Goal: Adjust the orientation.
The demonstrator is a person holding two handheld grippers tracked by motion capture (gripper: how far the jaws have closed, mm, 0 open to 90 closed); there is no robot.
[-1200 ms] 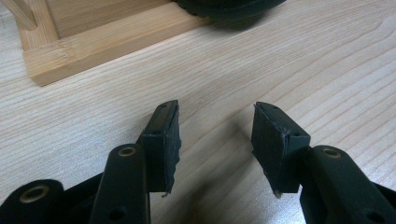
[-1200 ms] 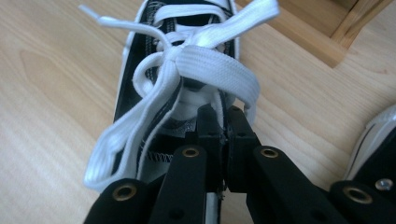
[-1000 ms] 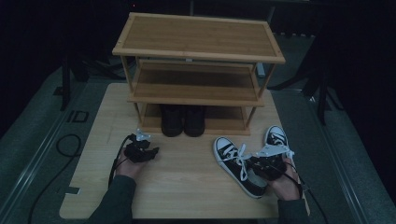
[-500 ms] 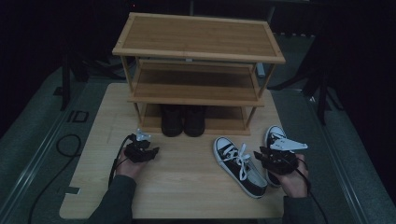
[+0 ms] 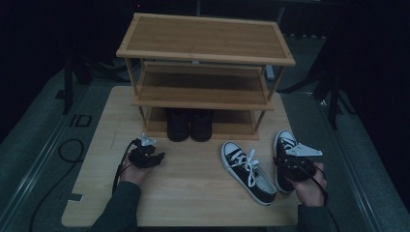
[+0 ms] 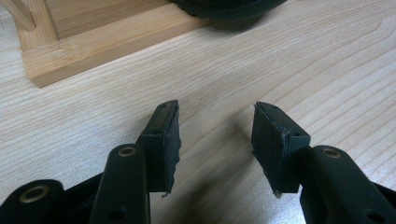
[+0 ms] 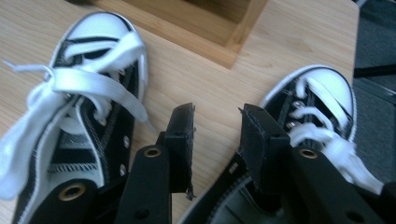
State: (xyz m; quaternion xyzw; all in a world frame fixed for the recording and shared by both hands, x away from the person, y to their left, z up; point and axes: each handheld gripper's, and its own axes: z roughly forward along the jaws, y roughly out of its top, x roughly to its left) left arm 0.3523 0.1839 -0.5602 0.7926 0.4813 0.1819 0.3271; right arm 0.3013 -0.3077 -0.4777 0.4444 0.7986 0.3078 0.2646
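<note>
Two black-and-white sneakers lie on the wooden table (image 5: 193, 203) at the right. The left sneaker (image 5: 249, 171) (image 7: 79, 121) points toward the rack, and the right sneaker (image 5: 285, 142) (image 7: 322, 107) lies beside it. My right gripper (image 5: 286, 160) (image 7: 217, 126) hovers over the right sneaker's heel end. Its jaws have just been opening and stand apart with bare table between the tips, pressing on nothing. My left gripper (image 5: 157, 155) (image 6: 215, 130) rests open and empty on the table at the left, pointing at the rack's base.
A three-tier bamboo shoe rack (image 5: 203, 48) stands at the back of the table. A pair of black shoes (image 5: 188, 124) sits on its bottom shelf (image 6: 93, 42). Cables trail from both grippers. Dark floor surrounds the table.
My right gripper has moved right and slightly up, from the left sneaker's heel to above the right sneaker. The left hand has not moved.
</note>
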